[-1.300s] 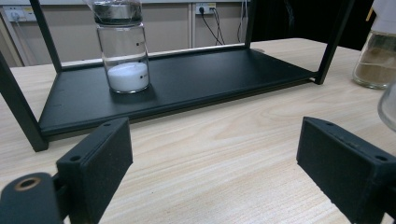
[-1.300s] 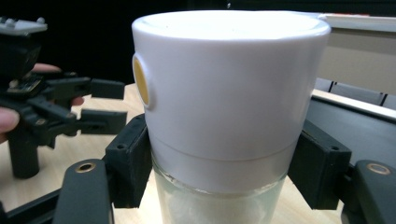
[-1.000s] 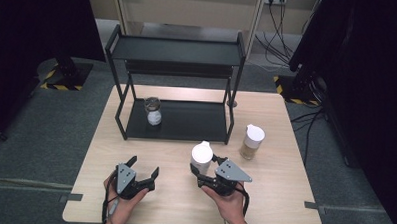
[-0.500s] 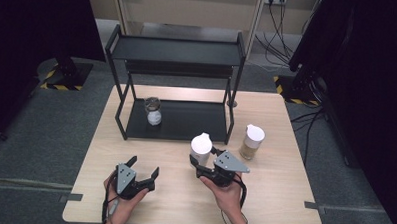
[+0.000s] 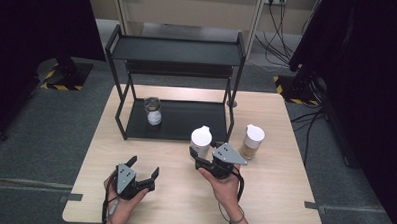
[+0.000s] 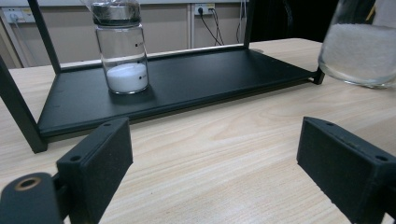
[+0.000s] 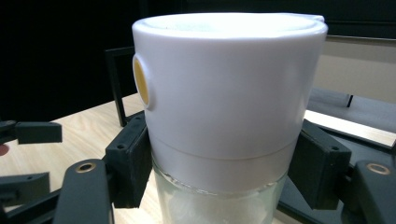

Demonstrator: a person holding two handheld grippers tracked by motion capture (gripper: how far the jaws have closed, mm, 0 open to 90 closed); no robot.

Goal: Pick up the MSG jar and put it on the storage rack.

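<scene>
A glass jar (image 5: 201, 140) with a tall white lid and white grains inside is held just above the table, in front of the black rack (image 5: 176, 120). My right gripper (image 5: 203, 151) is shut on it; in the right gripper view both pads press the jar (image 7: 224, 102) just below its lid. My left gripper (image 5: 144, 166) rests open near the table's front edge, with nothing between its jaws (image 6: 222, 158). A small jar (image 5: 153, 110) with white powder stands on the rack's lower shelf, and the left gripper view has this jar (image 6: 122, 51) ahead.
A second white-lidded jar (image 5: 252, 141) with brownish contents stands on the table right of the held one. The two-tier rack's right front post (image 5: 230, 124) is close behind the held jar. Bare wooden table (image 5: 178, 201) lies between the hands.
My right gripper has carried the white-lidded jar away from the person toward the rack, rising slightly. The left gripper has stayed still.
</scene>
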